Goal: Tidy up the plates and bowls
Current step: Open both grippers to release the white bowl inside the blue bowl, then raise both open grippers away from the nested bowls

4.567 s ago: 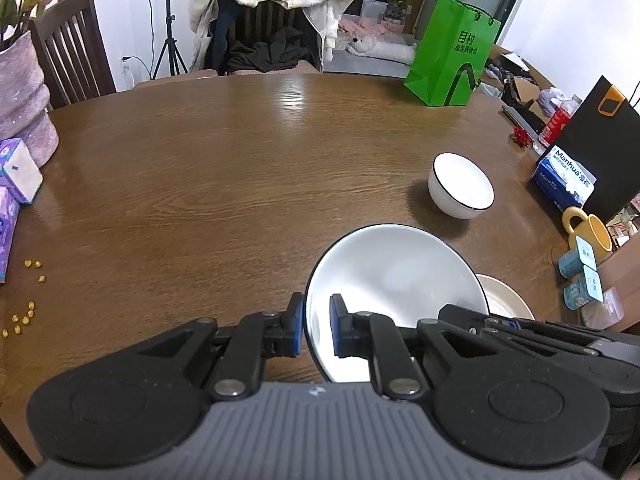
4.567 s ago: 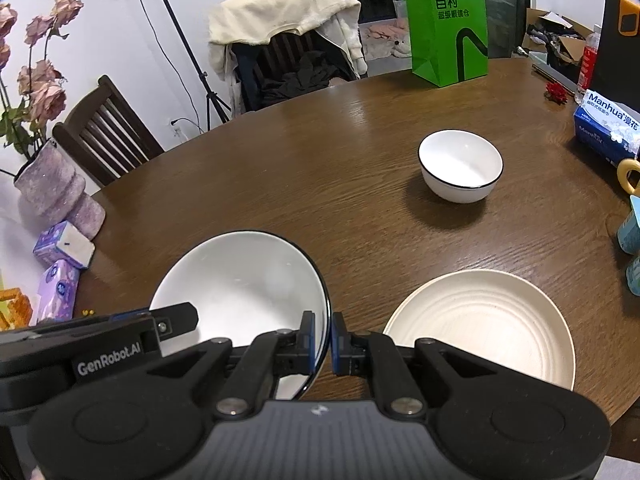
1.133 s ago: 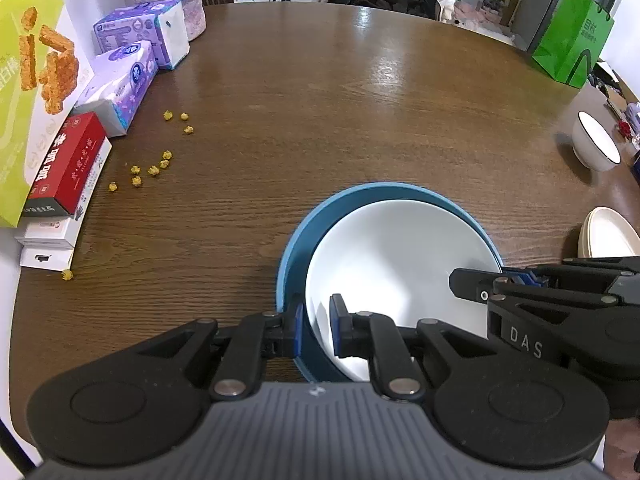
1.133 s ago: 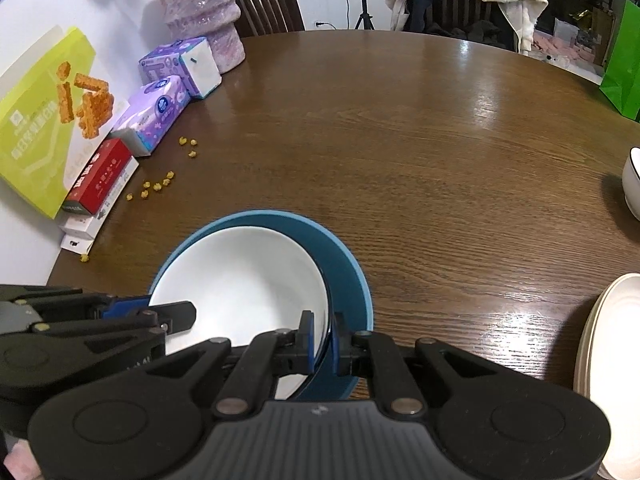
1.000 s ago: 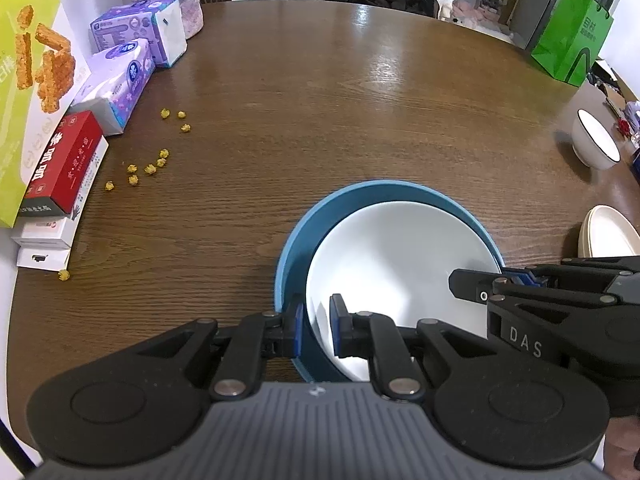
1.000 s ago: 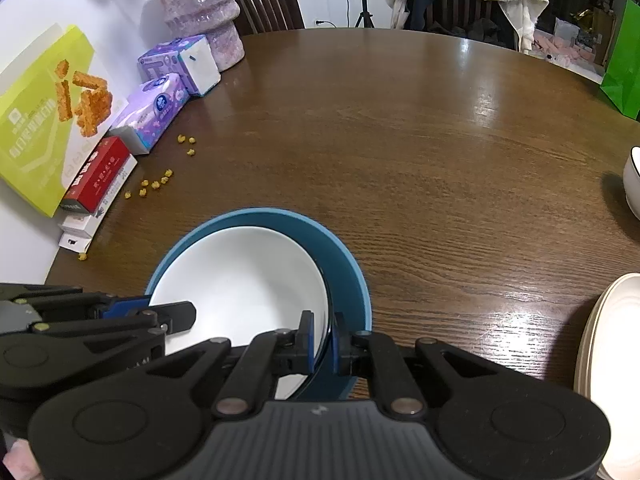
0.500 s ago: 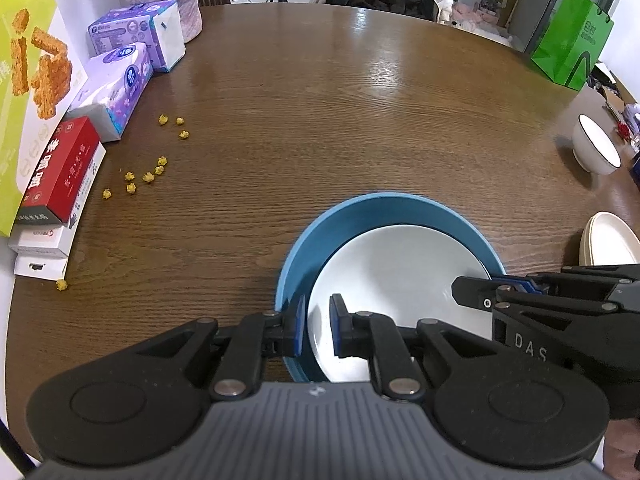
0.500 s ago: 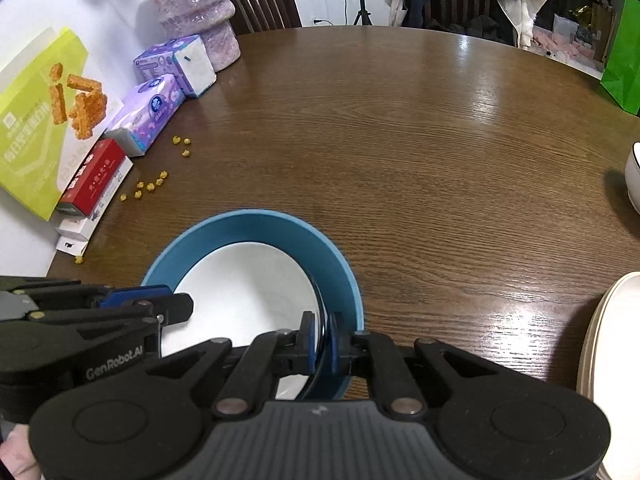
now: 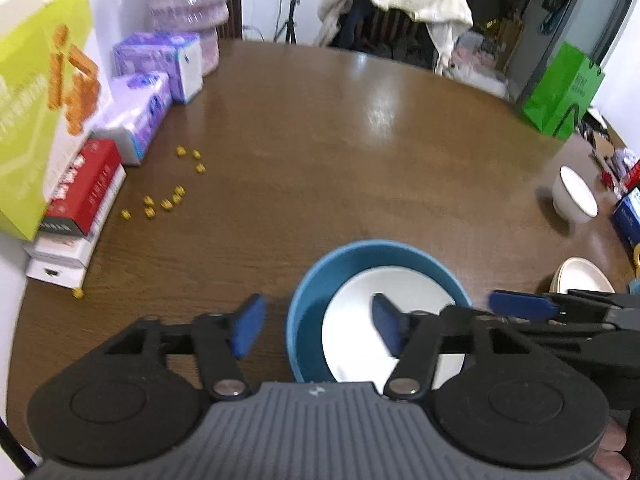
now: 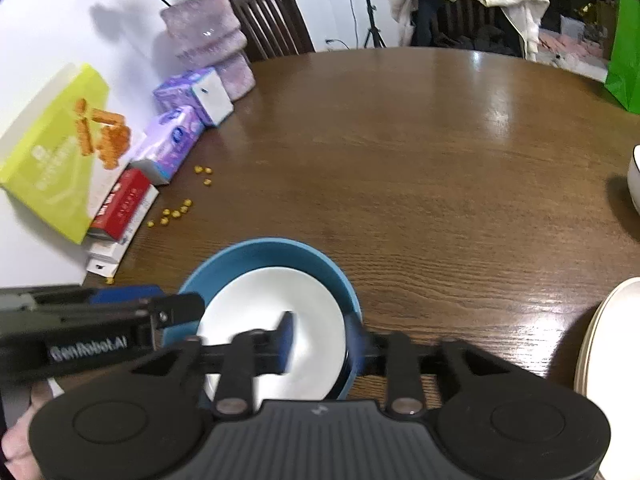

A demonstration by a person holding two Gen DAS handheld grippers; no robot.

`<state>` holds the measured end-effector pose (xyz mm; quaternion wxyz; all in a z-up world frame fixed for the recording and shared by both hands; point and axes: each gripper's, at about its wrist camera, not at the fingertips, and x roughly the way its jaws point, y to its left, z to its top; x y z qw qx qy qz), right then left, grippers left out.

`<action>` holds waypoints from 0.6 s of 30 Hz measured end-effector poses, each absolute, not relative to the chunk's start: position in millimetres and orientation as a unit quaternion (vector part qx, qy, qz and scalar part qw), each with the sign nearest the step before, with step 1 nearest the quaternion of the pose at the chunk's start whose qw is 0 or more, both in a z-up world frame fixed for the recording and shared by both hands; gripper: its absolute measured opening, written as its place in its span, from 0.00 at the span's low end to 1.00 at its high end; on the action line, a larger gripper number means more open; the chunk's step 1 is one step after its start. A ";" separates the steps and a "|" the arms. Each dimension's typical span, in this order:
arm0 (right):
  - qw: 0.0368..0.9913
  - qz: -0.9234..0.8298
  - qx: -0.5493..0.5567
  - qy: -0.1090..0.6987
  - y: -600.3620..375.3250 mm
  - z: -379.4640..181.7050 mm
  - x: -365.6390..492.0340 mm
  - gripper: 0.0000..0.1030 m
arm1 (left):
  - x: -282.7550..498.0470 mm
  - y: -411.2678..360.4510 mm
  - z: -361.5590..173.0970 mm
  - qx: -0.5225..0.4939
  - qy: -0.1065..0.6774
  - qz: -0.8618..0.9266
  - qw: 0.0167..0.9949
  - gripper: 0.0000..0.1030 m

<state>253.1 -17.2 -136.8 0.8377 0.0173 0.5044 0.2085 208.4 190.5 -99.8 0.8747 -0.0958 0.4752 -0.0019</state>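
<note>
A white bowl (image 9: 384,312) (image 10: 268,312) rests nested inside a larger blue bowl (image 9: 372,254) (image 10: 272,250) at the near edge of the round wooden table. My left gripper (image 9: 318,328) is open, its fingers straddling the blue bowl's left rim and holding nothing. My right gripper (image 10: 320,342) is open, its fingers astride the bowls' right rim. A small white black-rimmed bowl (image 9: 574,198) stands at the far right. A cream plate (image 9: 582,278) (image 10: 612,348) lies at the right edge.
Along the left edge stand a yellow-green snack box (image 10: 56,148), a red box (image 9: 82,188), purple tissue packs (image 9: 140,116) and a pink vase (image 10: 208,40). Yellow crumbs (image 9: 168,200) are scattered near them. A green bag (image 9: 560,92) stands at the far right.
Both grippers have opened and let go of the white bowl, which now sits in the blue bowl. Both have drawn back and up a little.
</note>
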 end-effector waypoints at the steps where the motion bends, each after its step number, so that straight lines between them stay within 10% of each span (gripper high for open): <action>1: 0.841 0.209 0.013 0.499 -17.4 -133.6 251.2 0.55 | 206.0 191.8 -96.1 -0.095 0.469 0.000 0.878 0.76; 5: 0.857 0.210 -0.008 0.471 -21.9 -120.0 241.2 0.77 | 195.1 196.0 -83.0 -0.093 0.444 0.007 0.891 0.99; 18: 0.898 0.172 -0.019 0.404 -73.2 -78.8 197.2 1.00 | 159.6 186.0 -61.8 -0.109 0.405 -0.020 0.908 1.00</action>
